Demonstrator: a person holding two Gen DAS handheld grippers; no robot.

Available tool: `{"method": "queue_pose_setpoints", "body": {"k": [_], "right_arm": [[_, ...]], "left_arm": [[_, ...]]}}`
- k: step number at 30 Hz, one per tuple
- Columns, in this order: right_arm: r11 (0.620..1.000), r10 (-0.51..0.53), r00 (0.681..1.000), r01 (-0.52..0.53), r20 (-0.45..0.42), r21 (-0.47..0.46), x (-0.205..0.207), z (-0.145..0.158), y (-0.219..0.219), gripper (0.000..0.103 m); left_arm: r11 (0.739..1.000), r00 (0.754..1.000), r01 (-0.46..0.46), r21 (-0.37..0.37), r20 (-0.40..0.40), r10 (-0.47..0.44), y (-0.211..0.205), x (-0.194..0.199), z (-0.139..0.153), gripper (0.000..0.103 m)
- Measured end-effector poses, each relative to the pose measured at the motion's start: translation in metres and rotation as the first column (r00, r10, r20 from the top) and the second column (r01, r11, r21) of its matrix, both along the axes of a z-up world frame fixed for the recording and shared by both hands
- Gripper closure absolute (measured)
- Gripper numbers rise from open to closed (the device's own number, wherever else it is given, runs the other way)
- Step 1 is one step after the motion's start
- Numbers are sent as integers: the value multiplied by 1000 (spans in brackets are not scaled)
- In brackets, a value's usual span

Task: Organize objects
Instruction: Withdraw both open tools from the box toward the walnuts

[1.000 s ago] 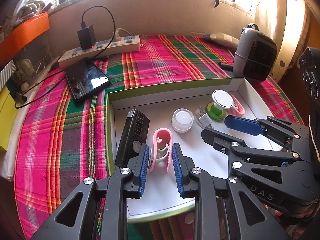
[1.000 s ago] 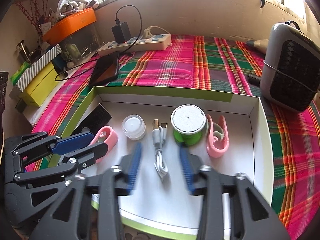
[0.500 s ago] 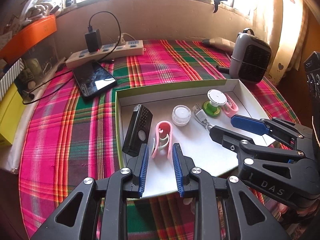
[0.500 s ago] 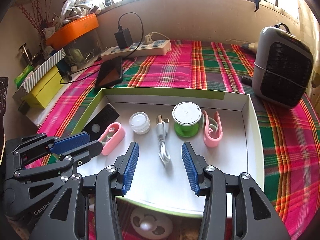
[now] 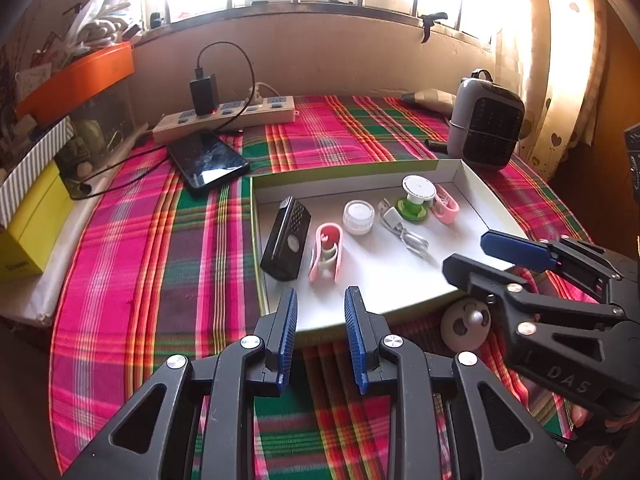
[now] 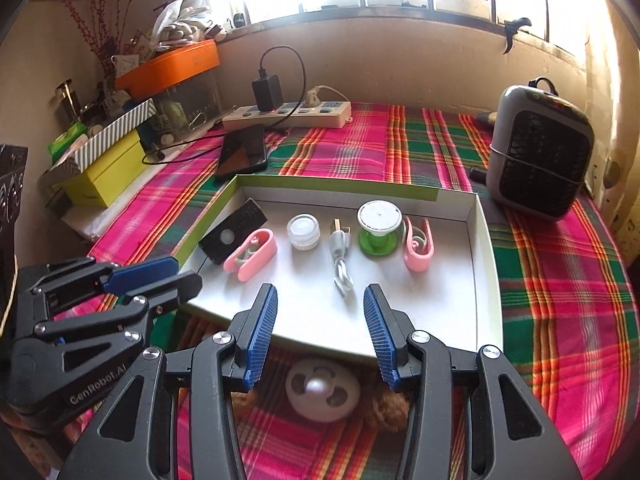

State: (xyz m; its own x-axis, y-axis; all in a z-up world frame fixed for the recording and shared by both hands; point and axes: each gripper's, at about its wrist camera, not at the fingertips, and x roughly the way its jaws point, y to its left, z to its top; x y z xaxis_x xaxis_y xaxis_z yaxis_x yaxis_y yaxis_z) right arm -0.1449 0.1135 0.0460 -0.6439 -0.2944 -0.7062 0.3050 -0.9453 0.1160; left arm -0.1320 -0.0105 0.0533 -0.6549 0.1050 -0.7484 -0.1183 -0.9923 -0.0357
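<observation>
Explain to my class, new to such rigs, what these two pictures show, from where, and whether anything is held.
No robot: a person holds a two-fingered tool in each hand. Each picture comes from a camera on one tool, looking along its jaws: the left gripper in one, the right gripper in the other. On the plaid cloth sits an open box with a black device, two pink clips, a small jar, a white cable and a green spool. Both pairs of jaws stand apart, empty.

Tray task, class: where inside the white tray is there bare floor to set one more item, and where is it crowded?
The tray is bare along its near half, in front of the white cable, and beside the right wall. The far row is crowded: black box, pink clips, small jar, green spool.
</observation>
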Motion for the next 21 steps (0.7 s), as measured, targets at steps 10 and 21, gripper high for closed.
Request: {"method": "queue_pose_setpoints", "body": {"k": [10, 21], "right_arm": [[1000, -24, 1000, 24, -14, 0, 21, -1, 9, 57], [999, -36, 999, 36, -8, 3, 42, -12, 22, 57]], "left_arm": [[999, 1000, 3, 32, -2, -3, -7, 19, -6, 80], [993, 999, 47, 113, 7, -48, -13, 34, -14, 80]]}}
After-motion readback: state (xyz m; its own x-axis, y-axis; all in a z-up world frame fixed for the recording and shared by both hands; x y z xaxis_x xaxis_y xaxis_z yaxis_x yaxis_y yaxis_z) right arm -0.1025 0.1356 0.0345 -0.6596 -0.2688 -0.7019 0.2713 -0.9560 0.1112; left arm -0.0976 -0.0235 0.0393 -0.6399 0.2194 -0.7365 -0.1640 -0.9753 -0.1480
